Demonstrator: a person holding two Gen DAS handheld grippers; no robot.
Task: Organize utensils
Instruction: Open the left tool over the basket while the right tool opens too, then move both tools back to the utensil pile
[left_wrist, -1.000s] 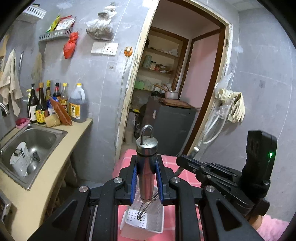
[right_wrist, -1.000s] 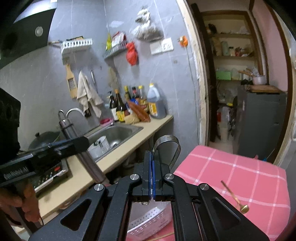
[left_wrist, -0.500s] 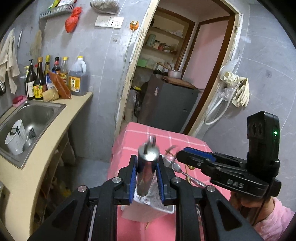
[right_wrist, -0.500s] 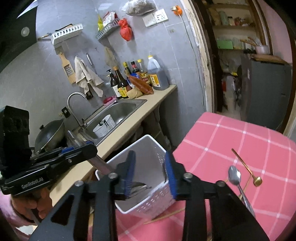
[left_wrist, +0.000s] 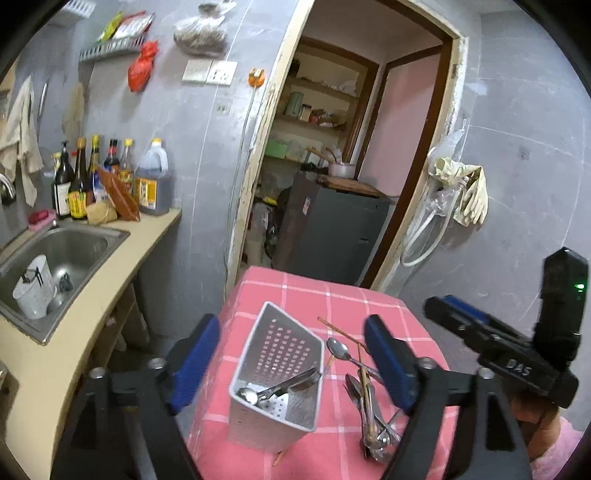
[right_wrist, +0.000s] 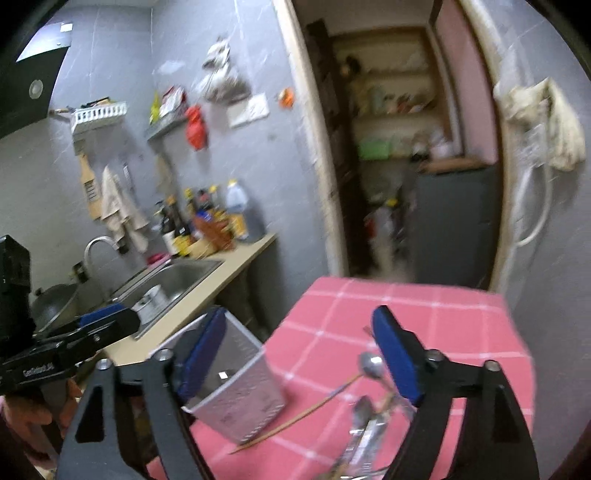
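Note:
A white perforated basket (left_wrist: 275, 391) stands on the pink checked tablecloth (left_wrist: 332, 295) and holds a steel-handled tool (left_wrist: 284, 384). My left gripper (left_wrist: 293, 365) hangs just above and behind the basket, its jaws opening with nothing between them. To the basket's right lie a loose spoon (left_wrist: 340, 349), thin chopsticks (left_wrist: 338, 329) and a heap of spoons (left_wrist: 371, 421). My right gripper (right_wrist: 299, 360) is over the cloth between the basket (right_wrist: 236, 402) and a spoon (right_wrist: 369, 363). Its jaws are also opening and empty. A chopstick (right_wrist: 303, 417) lies under it.
A beige counter (left_wrist: 92, 317) with a steel sink (left_wrist: 74, 251), a white cup and several bottles (left_wrist: 110, 177) runs along the left, close to the table's left edge. Behind the table are a doorway and a dark cabinet (left_wrist: 332, 236). A hand holds each gripper.
My left gripper let go of the steel-handled tool, which now lies in the basket. My right gripper released its looped utensil, spread wide and swung right over the cloth.

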